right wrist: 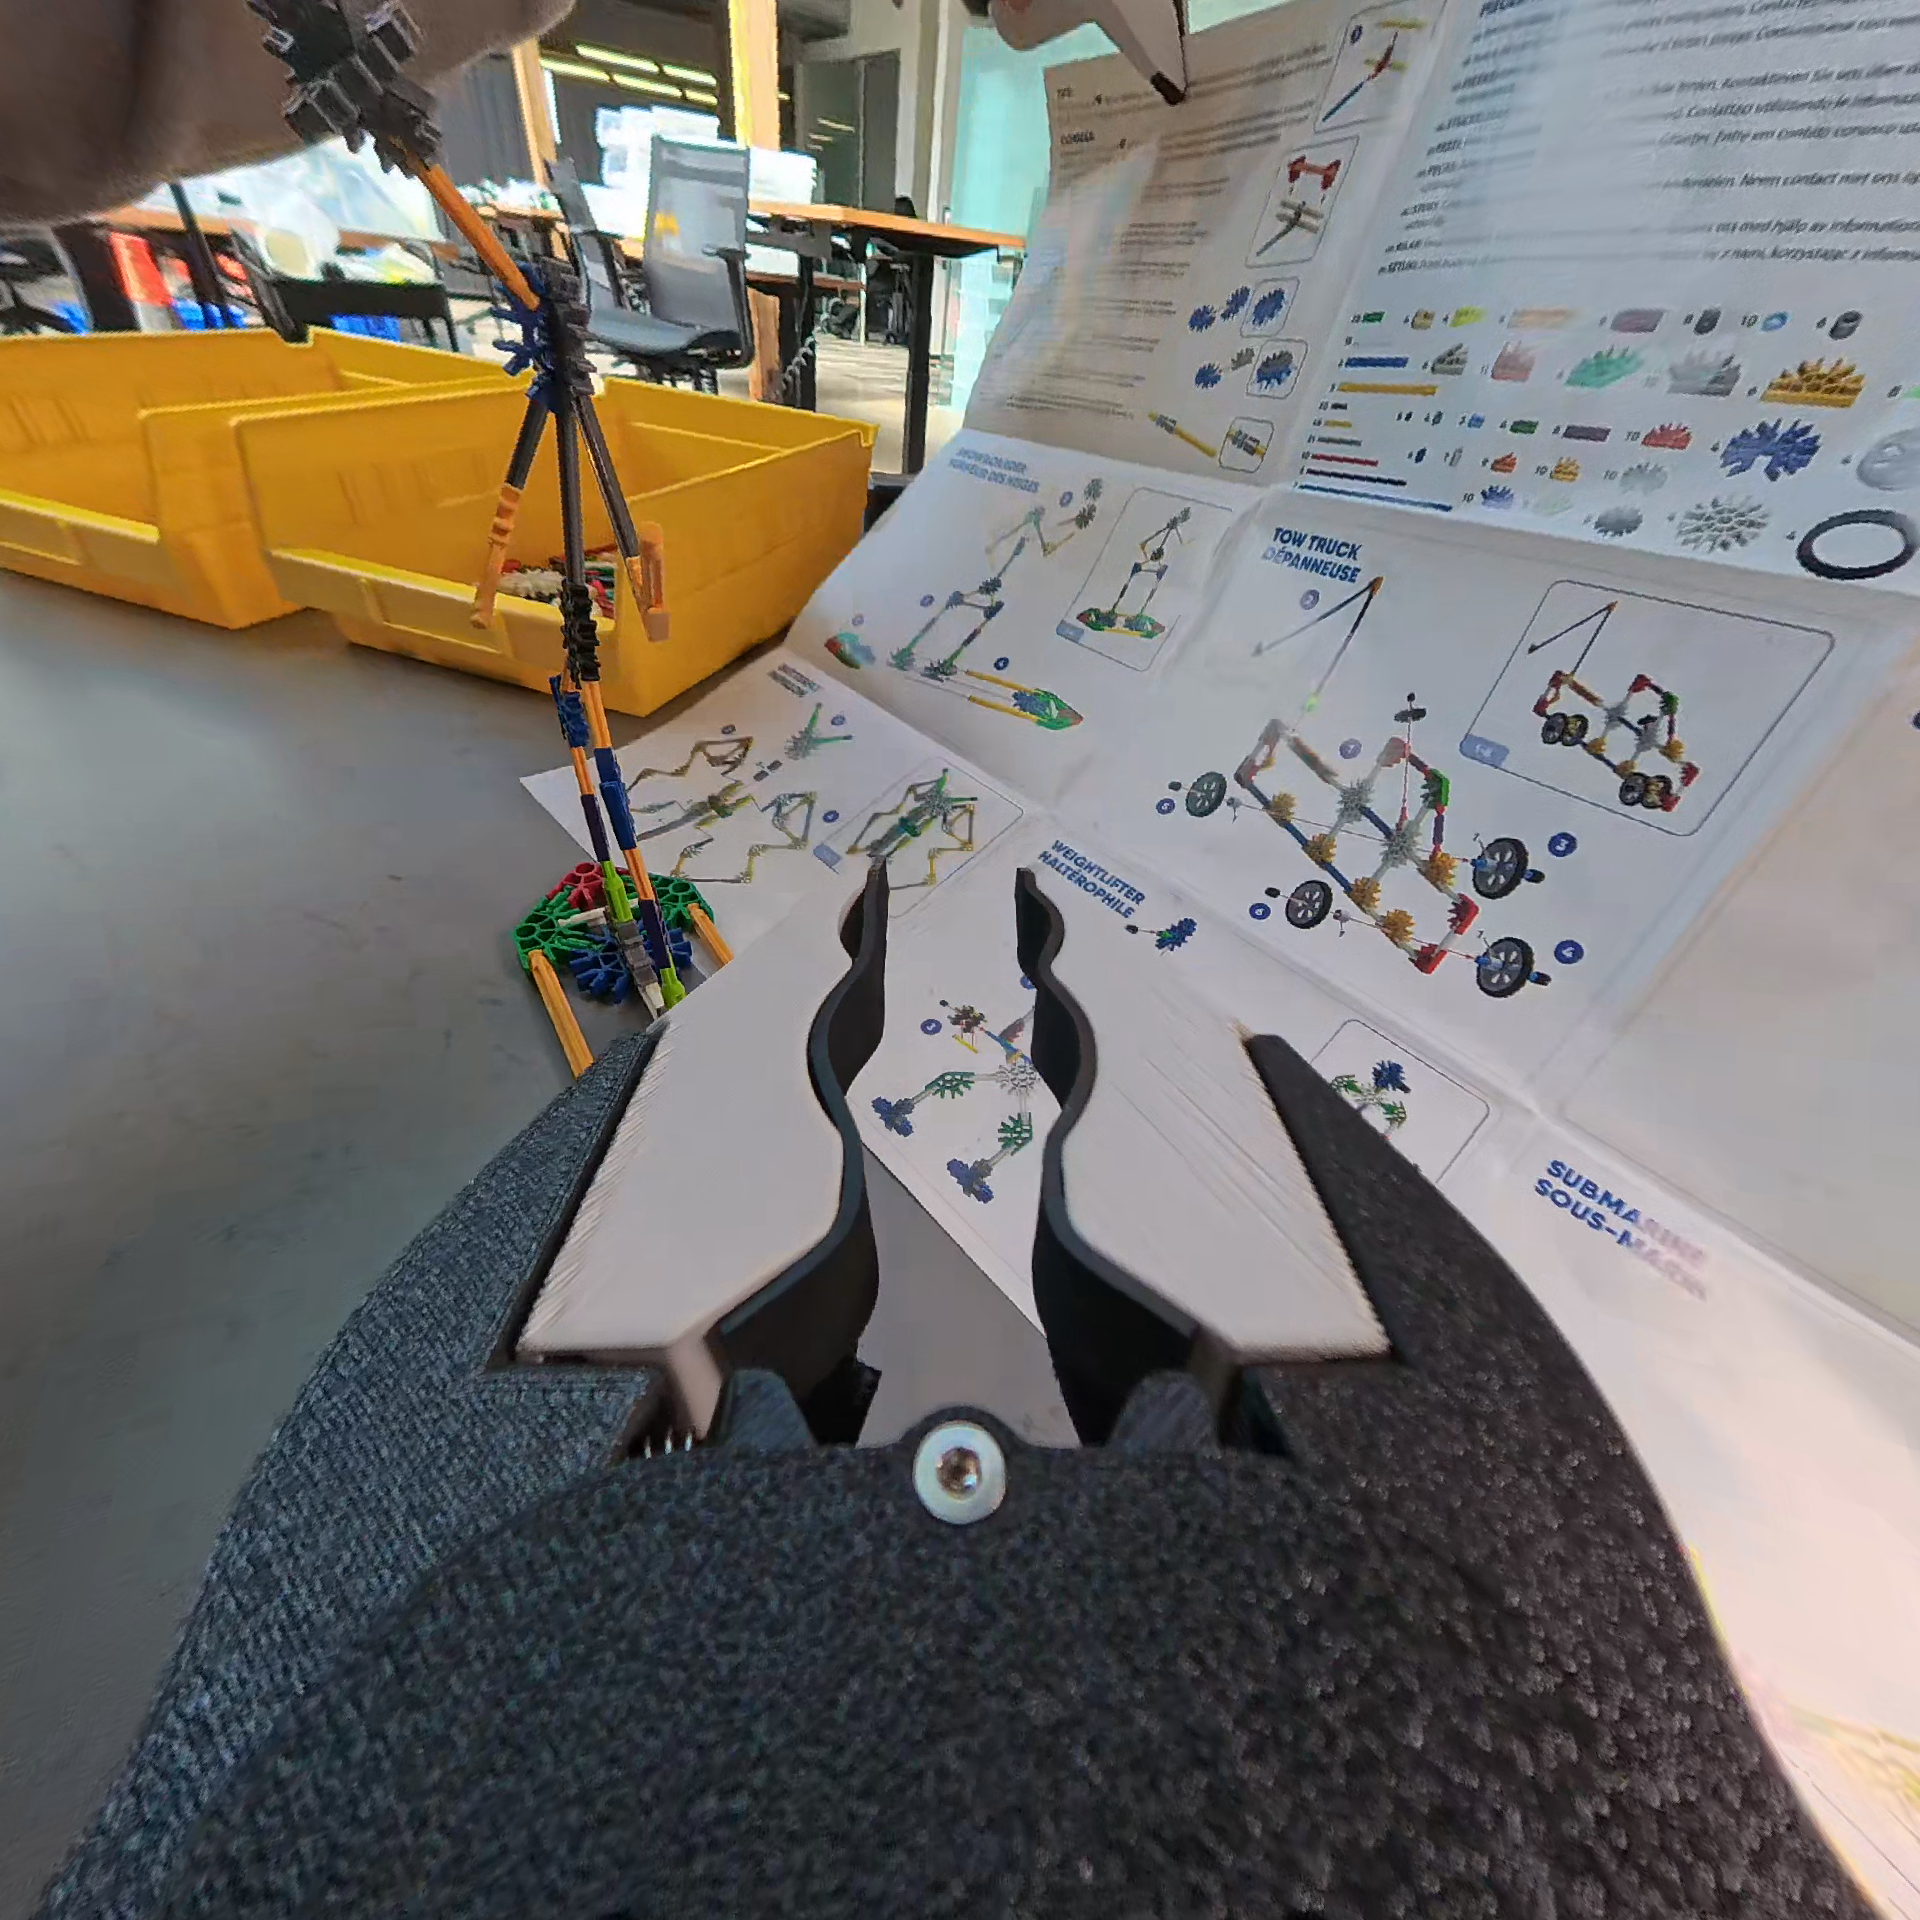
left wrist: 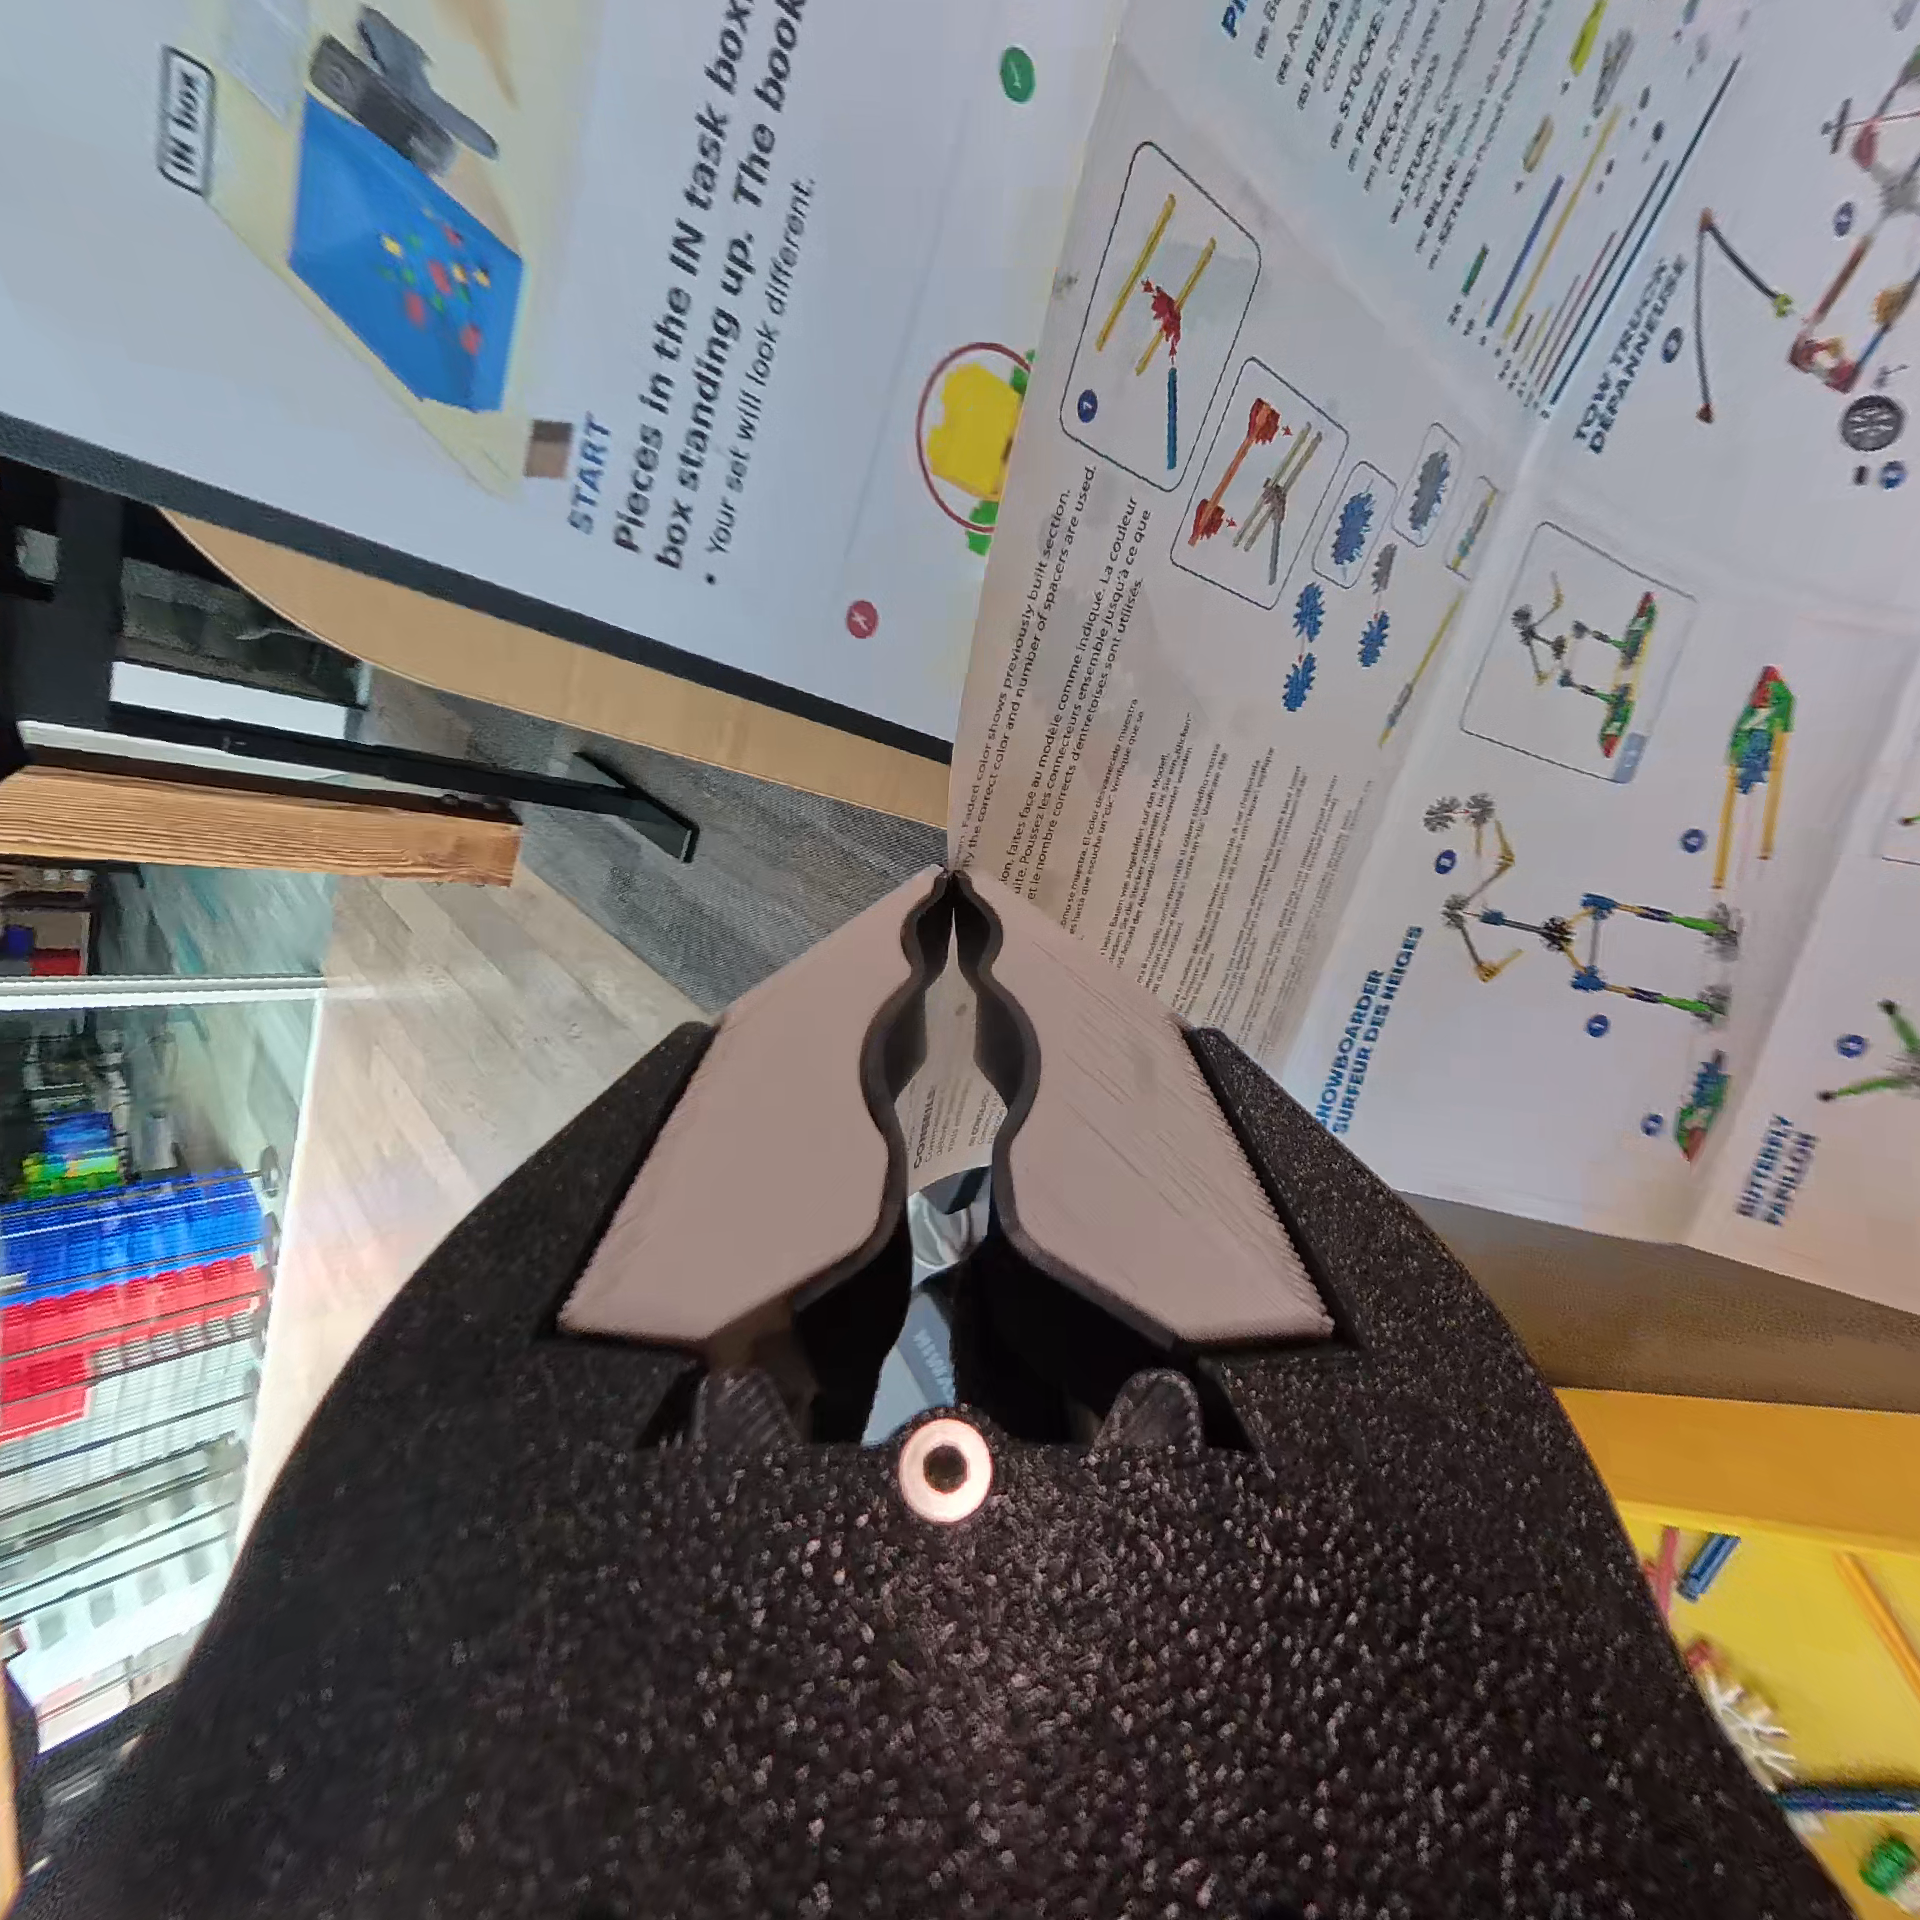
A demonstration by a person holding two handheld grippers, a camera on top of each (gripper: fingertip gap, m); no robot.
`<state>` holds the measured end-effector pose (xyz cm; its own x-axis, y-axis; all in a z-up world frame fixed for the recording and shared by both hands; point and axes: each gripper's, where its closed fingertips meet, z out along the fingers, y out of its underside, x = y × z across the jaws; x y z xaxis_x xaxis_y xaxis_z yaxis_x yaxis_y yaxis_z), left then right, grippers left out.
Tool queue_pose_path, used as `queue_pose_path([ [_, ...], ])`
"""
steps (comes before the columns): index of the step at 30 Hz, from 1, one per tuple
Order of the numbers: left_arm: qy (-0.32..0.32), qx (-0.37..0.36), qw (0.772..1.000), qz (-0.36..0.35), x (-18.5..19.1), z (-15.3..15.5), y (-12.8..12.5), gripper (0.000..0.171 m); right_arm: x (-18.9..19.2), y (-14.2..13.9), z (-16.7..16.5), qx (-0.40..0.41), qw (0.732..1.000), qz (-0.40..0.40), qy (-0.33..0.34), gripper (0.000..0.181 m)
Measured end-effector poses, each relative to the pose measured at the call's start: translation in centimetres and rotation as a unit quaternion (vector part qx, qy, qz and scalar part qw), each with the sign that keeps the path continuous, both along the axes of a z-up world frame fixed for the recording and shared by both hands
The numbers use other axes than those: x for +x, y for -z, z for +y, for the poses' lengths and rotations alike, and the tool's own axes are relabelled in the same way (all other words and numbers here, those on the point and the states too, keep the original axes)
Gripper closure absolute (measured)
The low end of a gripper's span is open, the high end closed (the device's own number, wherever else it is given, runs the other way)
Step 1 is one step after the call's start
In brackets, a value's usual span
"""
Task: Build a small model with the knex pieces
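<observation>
The left gripper [left wrist: 951, 883] was clamped on the edge of the instruction sheet [left wrist: 1455, 623], fingers pressed together at frame centre. The right gripper [right wrist: 951, 883] hovered over the sheet's lower part, fingers apart and holding nothing. A rod model [right wrist: 592, 665] stood at left centre, near yellow bins [right wrist: 436, 488] on the desk [right wrist: 208, 935].

Bare grey table [right wrist: 208, 935] lies open to my left. Ahead, the rod-and-connector figure [right wrist: 592, 644] stands upright; yellow bins [right wrist: 727, 499] wall behind it. The raised instruction sheet [right wrist: 1455, 436] blocks my right.
</observation>
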<state>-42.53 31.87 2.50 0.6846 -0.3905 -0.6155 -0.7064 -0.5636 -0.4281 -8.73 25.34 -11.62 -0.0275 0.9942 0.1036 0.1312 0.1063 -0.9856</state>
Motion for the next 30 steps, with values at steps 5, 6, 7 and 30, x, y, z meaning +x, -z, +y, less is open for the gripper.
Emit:
queue_pose_path([
  [5,-0.021,0.019,0.999,0.042,-1.2,2.1,-1.9,0.171,0.0,0.1,0.2,0.000,1.000,-0.004,0.007,0.158],
  [6,-0.025,0.024,0.998,0.045,-1.4,2.4,-2.2,0.171,0.0,0.1,0.3,-0.001,1.000,-0.004,0.007,0.159],
  [7,-0.030,0.031,0.998,0.046,-1.6,2.7,-2.5,0.171,0.0,0.1,0.3,-0.001,1.000,-0.004,0.008,0.159],
  [30,-0.008,0.125,0.988,-0.087,3.9,-2.6,-0.6,0.143,1.6,9.5,7.0,0.057,0.918,-0.327,0.218,0.156],
])
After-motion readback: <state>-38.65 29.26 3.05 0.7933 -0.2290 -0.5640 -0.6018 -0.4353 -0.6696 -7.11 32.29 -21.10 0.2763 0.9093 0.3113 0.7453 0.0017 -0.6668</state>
